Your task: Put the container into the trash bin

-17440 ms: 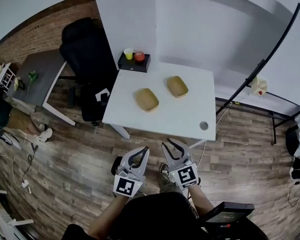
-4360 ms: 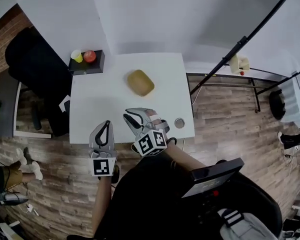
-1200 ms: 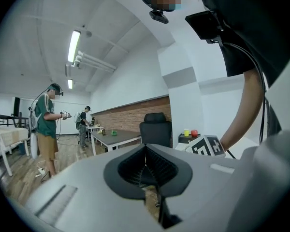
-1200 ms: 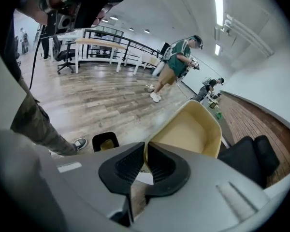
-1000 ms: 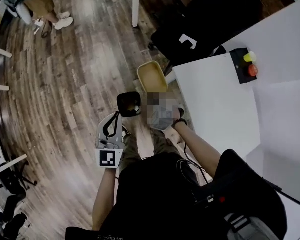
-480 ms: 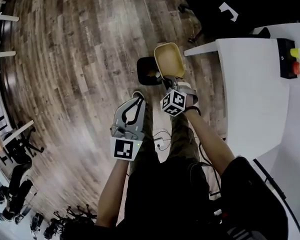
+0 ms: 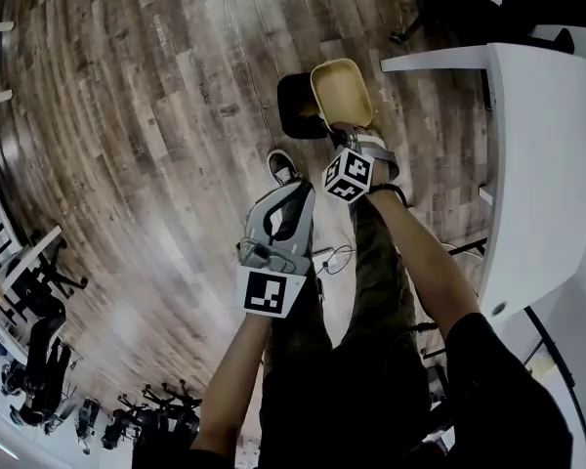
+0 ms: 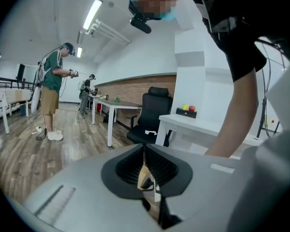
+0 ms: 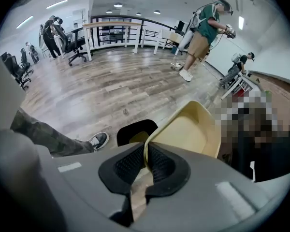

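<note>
Right tool: my right tool is clamped on the near rim of the container. In the right gripper view the rim runs up between the two black pads, which press on it from both sides.
Container: a shallow tan container, held off the floor at about 12 o'clock in the head view and tilted so its open face shows.
Trash bin: a small black trash bin stands on the floor at the container's 9 o'clock. The container's left edge overlaps the bin's rim in the head view. In the right gripper view a pale tan shape lies inside the bin's mouth.
Left tool: my left tool hangs at the bin's 6 o'clock, apart from it. Its jaws meet at the tips and grip nothing.
Shoe: a dark shoe sits between the bin and the left tool.
Floor: a wood-plank floor fills the left half of the head view.
Bench: a white bench stands at 3 o'clock, with one corner near the container at its 2 o'clock.
Background: a person in a green top stands far off in the right gripper view. A black office chair shows in the left gripper view.
</note>
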`<state>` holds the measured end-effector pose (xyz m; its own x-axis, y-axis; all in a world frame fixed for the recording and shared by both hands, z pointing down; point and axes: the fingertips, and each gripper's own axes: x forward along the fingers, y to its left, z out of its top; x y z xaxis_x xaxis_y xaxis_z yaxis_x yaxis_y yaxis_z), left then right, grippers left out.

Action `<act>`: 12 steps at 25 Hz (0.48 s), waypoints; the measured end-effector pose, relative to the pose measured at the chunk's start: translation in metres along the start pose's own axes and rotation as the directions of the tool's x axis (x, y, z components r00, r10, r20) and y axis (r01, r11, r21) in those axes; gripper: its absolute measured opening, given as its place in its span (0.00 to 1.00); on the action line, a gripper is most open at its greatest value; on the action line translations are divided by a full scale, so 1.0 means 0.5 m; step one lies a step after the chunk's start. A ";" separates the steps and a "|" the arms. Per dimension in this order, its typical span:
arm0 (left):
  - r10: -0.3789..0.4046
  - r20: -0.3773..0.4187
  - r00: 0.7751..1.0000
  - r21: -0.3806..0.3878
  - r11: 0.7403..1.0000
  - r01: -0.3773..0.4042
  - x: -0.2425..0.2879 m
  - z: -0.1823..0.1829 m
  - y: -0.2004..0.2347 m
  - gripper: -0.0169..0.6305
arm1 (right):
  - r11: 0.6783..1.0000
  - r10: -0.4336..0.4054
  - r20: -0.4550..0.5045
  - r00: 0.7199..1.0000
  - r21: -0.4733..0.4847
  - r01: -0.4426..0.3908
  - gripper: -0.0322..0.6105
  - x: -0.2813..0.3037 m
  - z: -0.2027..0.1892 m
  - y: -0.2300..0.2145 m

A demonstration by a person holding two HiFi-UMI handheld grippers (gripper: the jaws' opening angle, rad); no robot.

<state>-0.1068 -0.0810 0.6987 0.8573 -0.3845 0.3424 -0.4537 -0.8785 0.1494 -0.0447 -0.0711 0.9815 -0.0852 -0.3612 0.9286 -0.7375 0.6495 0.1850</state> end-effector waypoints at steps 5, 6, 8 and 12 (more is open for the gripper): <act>0.003 -0.013 1.000 -0.029 1.000 -0.003 -0.002 -0.085 0.010 0.02 | 1.000 0.008 -0.006 1.000 0.016 -0.008 0.10 0.089 -0.012 0.026; 0.000 -0.025 1.000 -0.041 0.999 -0.001 -0.005 -0.103 0.012 0.02 | 1.000 0.012 -0.009 1.000 0.025 -0.011 0.11 0.104 -0.014 0.035; -0.006 -0.040 0.999 -0.070 0.998 0.003 -0.007 -0.126 0.018 0.02 | 0.999 0.020 -0.014 1.000 0.048 -0.019 0.11 0.128 -0.019 0.049; -0.009 -0.019 1.000 -0.099 0.995 0.007 0.000 -0.134 0.029 0.02 | 0.998 0.009 -0.019 1.000 0.068 -0.008 0.11 0.165 -0.030 0.058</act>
<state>-0.1298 -0.0747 0.7632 0.8563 -0.3713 0.3590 -0.4699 -0.8486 0.2429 -0.0628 -0.0721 1.0685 -0.0790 -0.3424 0.9362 -0.7808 0.6051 0.1555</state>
